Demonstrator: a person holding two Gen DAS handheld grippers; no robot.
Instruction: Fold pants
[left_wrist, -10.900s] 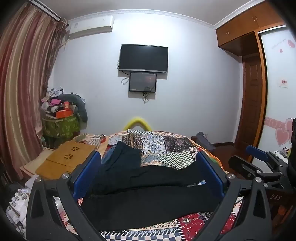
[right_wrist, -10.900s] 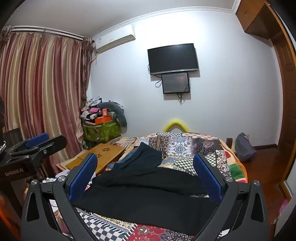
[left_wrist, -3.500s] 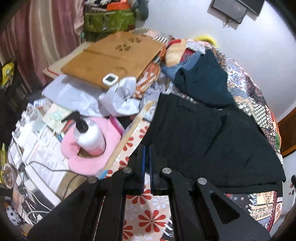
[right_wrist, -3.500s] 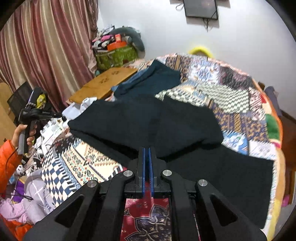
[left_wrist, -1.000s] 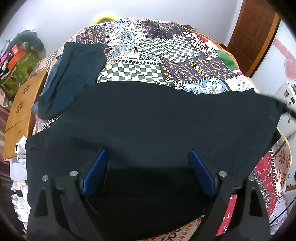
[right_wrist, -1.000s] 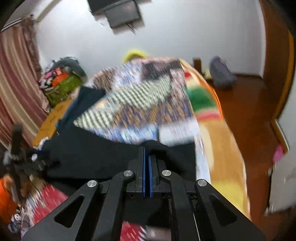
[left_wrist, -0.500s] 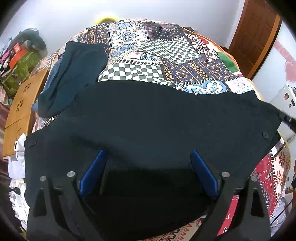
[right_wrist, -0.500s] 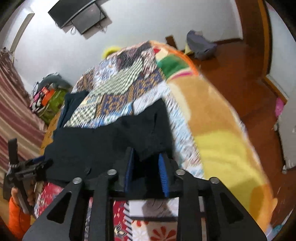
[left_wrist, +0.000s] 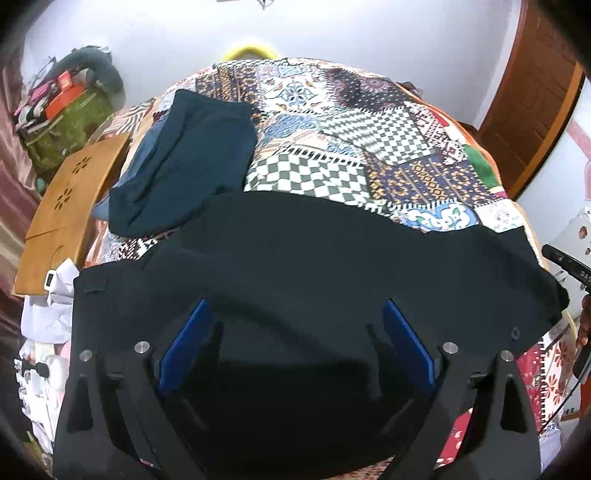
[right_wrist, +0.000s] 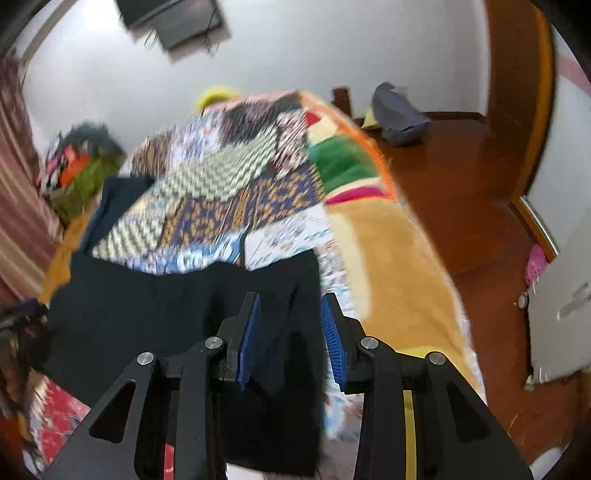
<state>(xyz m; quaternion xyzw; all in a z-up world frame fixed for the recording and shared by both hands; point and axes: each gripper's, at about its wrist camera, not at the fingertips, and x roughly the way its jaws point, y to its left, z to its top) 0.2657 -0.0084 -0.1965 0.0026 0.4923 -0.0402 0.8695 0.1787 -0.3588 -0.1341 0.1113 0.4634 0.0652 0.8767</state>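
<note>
Two grippers over pants (left_wrist: 314, 266) on quilt (left_wrist: 369, 122): left gripper (left_wrist: 295, 347) wide, empty; right gripper (right_wrist: 290, 332) narrow gap, pads clear of cloth; shirt (left_wrist: 192, 158) at 10 o'clock

A patchwork quilt (left_wrist: 354, 122) of checkered and ornamental squares covers the bed. On its left part lies a dark teal garment (left_wrist: 188, 155) over a blue one (left_wrist: 146, 147). Beside the bed's left edge stands a wooden board (left_wrist: 62, 206) with flower-shaped cutouts, and white cloth (left_wrist: 48, 310) lies bunched below it. Further back, against the wall, a green box (left_wrist: 66, 129) carries a pile of clutter. A yellow curved thing (left_wrist: 251, 50) peeks over the far end of the bed. To the right is a brown wooden door (left_wrist: 532, 99). In the right wrist view, a grey bag (right_wrist: 399, 110) rests on the wooden floor (right_wrist: 461, 177), and a dark screen (right_wrist: 173, 18) hangs on the white wall.
</note>
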